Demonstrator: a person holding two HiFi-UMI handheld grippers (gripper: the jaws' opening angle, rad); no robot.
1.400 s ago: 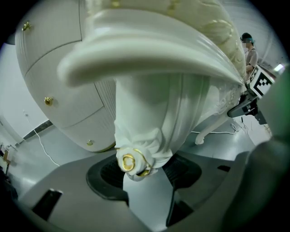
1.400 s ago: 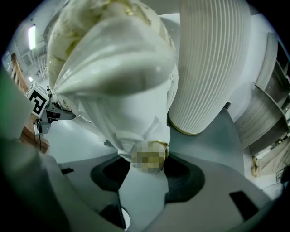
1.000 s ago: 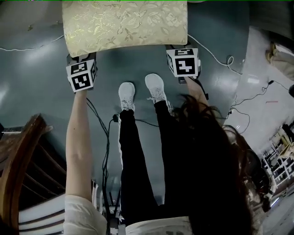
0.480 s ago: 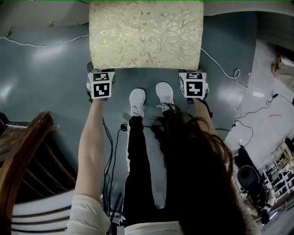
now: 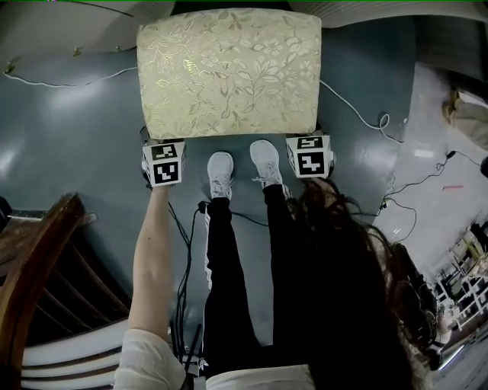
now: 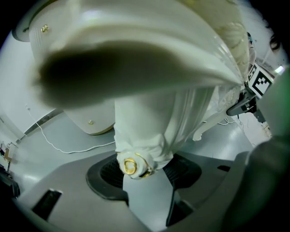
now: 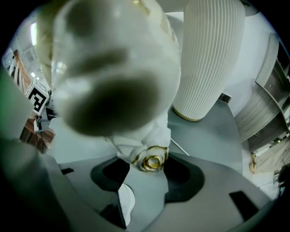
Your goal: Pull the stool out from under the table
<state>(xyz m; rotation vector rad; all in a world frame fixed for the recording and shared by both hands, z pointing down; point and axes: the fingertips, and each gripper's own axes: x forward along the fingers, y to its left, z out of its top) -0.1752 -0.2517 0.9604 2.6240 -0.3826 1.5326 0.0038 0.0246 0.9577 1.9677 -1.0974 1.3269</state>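
**A:** Where is the stool?

**B:** The stool (image 5: 229, 72) stands on the floor (image 5: 76, 145) right in front of me, cushion up. Its far edge lies at the rim of the bench (image 5: 366, 11), and the rest of the cushion shows clear of it.

**A:** And your grippers?

**B:** My left gripper (image 6: 145, 168) is clamped on the left stool leg (image 6: 149, 122), at its gold ring. My right gripper (image 7: 147, 166) is clamped on the right stool leg (image 7: 142, 140) in the same way. Both point steeply down at the stool's two near corners.

**A:** What crowds you?

**B:** My own shoes (image 5: 220, 174). They stand between the two grippers, toes just beside the stool's near edge. A black cable (image 5: 185, 228) lies on the floor next to my left shoe and runs back along my leg. A white cable (image 5: 358, 114) trails off from near the stool's right side, and another crosses the floor to its left.

**A:** Anything beyond the stool?

**B:** In the right gripper view, a ribbed white pedestal (image 7: 210, 59) stands on the floor just past the right stool leg. A wooden chair (image 5: 30, 282) sits off to my left, well apart from the stool.
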